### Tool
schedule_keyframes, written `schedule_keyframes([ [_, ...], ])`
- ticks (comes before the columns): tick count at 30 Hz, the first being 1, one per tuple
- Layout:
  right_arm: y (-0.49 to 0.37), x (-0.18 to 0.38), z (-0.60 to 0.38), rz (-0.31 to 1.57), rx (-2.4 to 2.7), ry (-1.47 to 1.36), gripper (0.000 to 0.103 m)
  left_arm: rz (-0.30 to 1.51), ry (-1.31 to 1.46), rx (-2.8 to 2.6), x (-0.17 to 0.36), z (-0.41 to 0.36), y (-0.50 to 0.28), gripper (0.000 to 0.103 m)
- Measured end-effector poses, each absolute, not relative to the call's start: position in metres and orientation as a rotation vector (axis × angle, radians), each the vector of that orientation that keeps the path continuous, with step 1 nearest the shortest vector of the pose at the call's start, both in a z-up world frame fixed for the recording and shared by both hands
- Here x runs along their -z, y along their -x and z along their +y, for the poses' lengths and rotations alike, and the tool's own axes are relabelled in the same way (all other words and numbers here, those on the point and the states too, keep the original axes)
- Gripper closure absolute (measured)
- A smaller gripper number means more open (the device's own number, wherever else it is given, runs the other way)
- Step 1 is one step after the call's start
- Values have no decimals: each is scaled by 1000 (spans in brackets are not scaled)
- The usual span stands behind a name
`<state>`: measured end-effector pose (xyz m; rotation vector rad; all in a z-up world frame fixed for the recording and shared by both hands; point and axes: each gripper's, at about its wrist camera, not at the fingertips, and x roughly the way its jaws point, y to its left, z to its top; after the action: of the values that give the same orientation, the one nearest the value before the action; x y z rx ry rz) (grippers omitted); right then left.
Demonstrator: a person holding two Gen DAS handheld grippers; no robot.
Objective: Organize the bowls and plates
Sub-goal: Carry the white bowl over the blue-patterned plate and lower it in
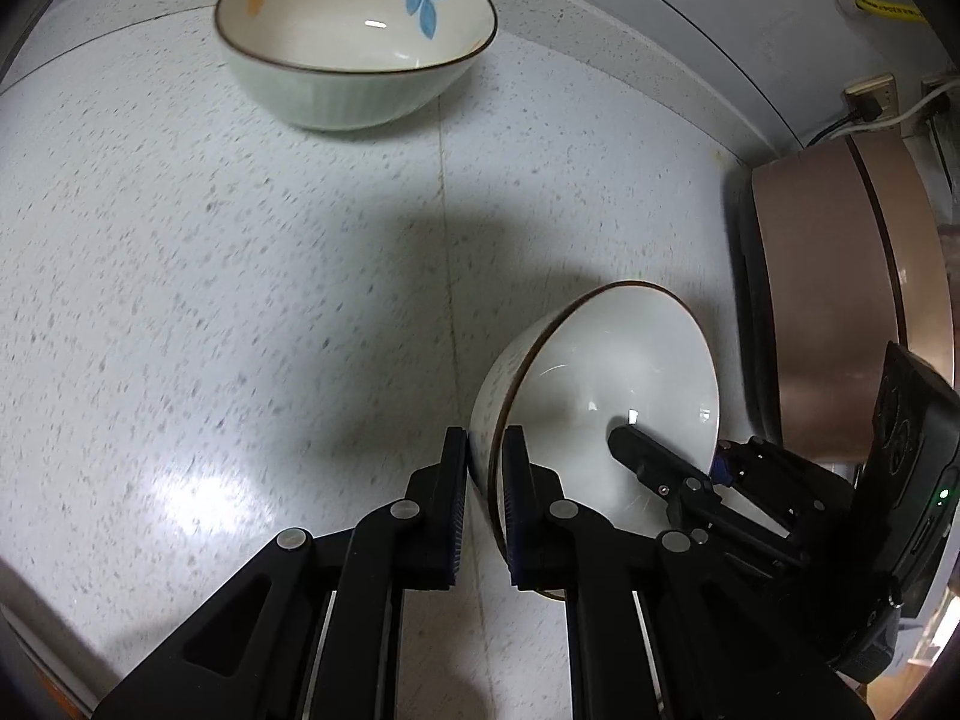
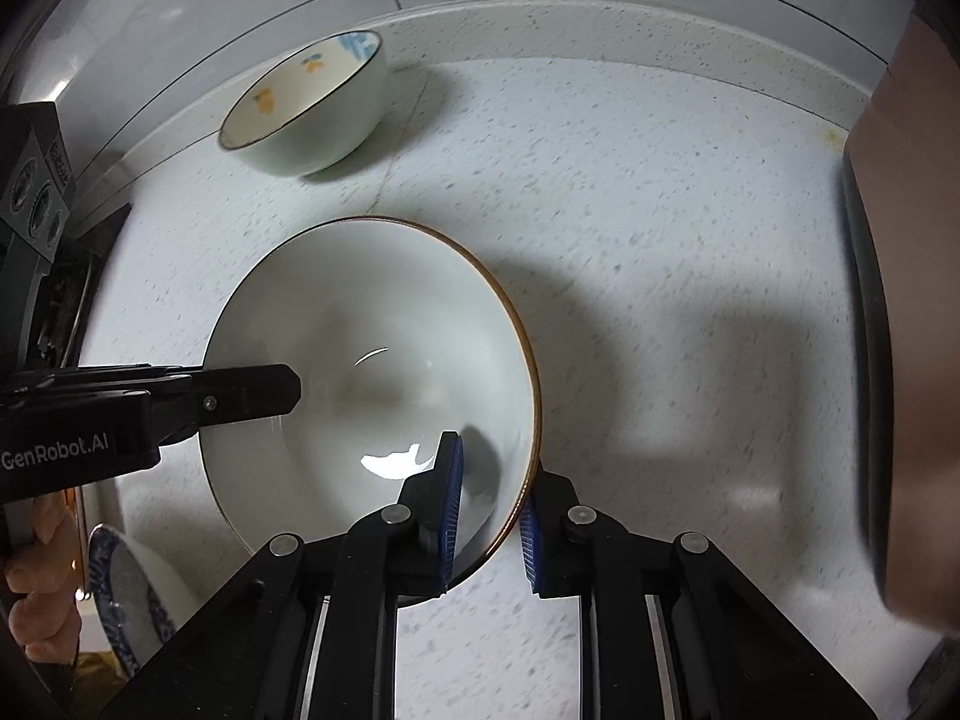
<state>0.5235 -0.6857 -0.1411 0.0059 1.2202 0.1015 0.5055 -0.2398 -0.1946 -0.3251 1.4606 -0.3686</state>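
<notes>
Holding the white bowl up over the counter, we pinch its rim with both the left gripper and right gripper. The flower bowl waits far back, so stacking looks undone.

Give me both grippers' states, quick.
Left gripper: closed on the white bowl's rim.
Right gripper: closed on the same bowl's opposite rim.
</notes>
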Motion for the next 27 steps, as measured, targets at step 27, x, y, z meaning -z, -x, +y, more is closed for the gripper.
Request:
schedule_keyframes([
  [27,-367,67,-541,1225,-68,82,88,1449,301,474,115,-128,-349,96],
])
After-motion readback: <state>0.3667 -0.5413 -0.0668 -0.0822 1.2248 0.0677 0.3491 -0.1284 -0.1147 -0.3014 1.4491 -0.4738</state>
